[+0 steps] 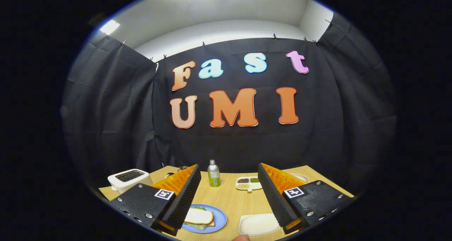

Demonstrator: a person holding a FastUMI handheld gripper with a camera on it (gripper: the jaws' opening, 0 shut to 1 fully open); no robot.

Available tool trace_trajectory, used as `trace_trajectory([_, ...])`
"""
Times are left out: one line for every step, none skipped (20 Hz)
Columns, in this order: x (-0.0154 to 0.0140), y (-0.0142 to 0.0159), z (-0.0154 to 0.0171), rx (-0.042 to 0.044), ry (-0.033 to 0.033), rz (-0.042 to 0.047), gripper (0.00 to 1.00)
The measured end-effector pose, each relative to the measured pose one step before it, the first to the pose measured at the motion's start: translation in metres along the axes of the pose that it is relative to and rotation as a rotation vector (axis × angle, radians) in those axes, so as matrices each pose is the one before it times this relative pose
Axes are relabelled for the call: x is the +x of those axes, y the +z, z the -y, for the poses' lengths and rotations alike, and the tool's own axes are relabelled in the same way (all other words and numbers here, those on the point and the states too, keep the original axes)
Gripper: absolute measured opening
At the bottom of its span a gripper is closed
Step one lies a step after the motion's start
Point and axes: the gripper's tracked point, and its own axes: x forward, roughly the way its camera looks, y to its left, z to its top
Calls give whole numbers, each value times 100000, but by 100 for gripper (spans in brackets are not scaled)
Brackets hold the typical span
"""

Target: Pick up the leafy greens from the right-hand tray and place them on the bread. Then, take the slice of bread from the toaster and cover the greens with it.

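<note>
Toaster: stood at the far left of the tabletop, beyond the left finger; its top slots looked dark and whether a slice sat in them could not be told.
Plate: blue, lay just beside the left finger's tip, on its inner side.
Bread: a white slice lay on the plate, with another slice's edge showing under it.
Greens: green leaf edges showed from under the top slice, at its near and far sides.
Bottle: stood upright, farther back, between the two fingers.
Tool: fingers spread wide apart, holding nothing, raised above the tabletop.
Dish: white, divided, held small portions of dark, pale and green bits; sat right of the bottle, near the right finger.
Tray: white, lay near, just inside the right finger's base.
Fingertip: a person's, at the near edge, before the tray.
Bowl: white rim showed beyond the right finger.
</note>
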Motion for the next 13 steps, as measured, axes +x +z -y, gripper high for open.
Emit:
trace_trajectory([-108,158,851,-2072,-2770,798,97])
trace_trajectory([-46,100,298,-1553,-1390,733,97])
trace_trajectory([-25,162,17,-1111,-507,685,97])
trace_trajectory([-129,239,47,-720,-275,950,97])
trace_trajectory([-54,352,112,-309,113,853,97])
trace_trajectory([-161,224,-39,131,451,564,97])
trace_trajectory([-165,199,-227,62,1347,422,97])
trace_trajectory([45,192,-158,182,878,177,97])
trace_trajectory([54,41,71,-418,346,49,97])
trace_trajectory([68,52,276,-546,-889,-150,97])
trace_trajectory([-74,169,279,-660,-987,381,97])
trace_trajectory([-35,236,31,-561,-698,658,97])
trace_trajectory([-62,159,-124,-364,14,639,97])
